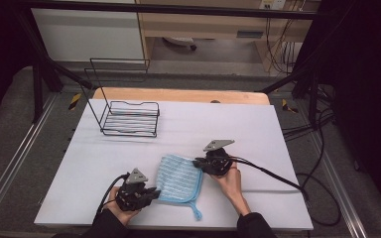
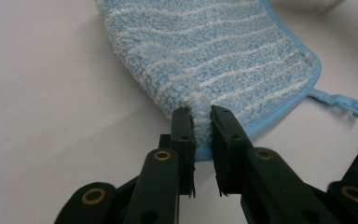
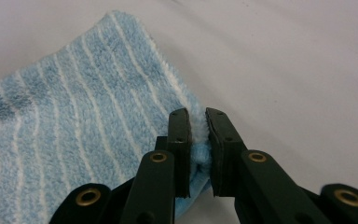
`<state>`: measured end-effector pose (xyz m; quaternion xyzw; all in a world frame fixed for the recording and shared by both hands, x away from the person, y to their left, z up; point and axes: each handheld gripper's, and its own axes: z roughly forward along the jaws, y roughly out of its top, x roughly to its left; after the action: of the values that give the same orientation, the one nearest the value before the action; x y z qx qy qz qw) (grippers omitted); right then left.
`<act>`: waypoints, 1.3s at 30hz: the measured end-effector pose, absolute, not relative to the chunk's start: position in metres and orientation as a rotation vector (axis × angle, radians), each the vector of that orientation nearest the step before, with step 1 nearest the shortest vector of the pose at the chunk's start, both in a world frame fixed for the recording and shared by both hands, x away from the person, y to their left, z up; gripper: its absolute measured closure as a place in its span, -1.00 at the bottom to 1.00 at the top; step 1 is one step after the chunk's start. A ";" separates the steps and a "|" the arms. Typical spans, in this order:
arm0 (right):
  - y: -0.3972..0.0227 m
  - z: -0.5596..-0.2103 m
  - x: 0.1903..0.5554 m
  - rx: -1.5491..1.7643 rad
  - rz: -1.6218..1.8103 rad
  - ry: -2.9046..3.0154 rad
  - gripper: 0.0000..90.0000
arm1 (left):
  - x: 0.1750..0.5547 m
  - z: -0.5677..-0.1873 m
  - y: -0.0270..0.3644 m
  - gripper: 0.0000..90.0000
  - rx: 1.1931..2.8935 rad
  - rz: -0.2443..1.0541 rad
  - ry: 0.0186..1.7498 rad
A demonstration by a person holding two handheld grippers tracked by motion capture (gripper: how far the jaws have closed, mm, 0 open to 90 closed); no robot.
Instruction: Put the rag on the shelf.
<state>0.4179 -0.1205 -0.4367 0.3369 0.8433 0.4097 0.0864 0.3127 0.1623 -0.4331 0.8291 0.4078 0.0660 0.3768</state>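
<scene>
Gripping: both grippers are clamped on the towel (image 1: 179,179), each pinching a bunched bit of its edge
Left gripper (image 1: 152,193): at about 8 o'clock of the towel in the high view; its jaws squeeze a raised fold of pile, seen close in the left gripper view (image 2: 200,108)
Right gripper (image 1: 196,162): at about 2 o'clock of the towel; jaws nipped on a corner, with fluff showing between them in the right gripper view (image 3: 199,133)
Towel place: flat on the white table (image 1: 258,134), near the front edge, between the two hands; the wire rack (image 1: 130,119) stands well apart toward 11 o'clock
Handling: looks light, soft and limp; it should sag and fold under its own weight, and the plush pile gives the jaws good bite, so slipping seems unlikely
Where to hold: edges and corners, as now; the bound hem looks firmest
Loop (image 2: 349,103): a small hanging tab at one corner, free on the table
Hard to tell: how many layers each jaw pair has caught; the underside of the towel is hidden, and the left jaw tips are partly buried in pile
</scene>
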 end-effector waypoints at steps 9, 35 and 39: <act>-0.111 -0.440 0.421 0.977 1.237 2.525 0.79 | 0.303 -0.435 0.163 0.75 2.127 0.192 1.049; -0.156 -0.423 0.398 1.109 1.391 2.374 -0.73 | 0.359 -0.409 0.185 -0.30 2.105 0.289 1.015; -0.162 -0.426 0.389 1.121 1.401 2.370 -0.79 | 0.383 -0.408 0.179 -0.28 2.092 0.307 1.054</act>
<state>0.3892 -0.1617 -0.4264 0.3758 0.7943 0.4697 0.0845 0.3834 0.1788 -0.4085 0.8191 0.4127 0.1202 0.3800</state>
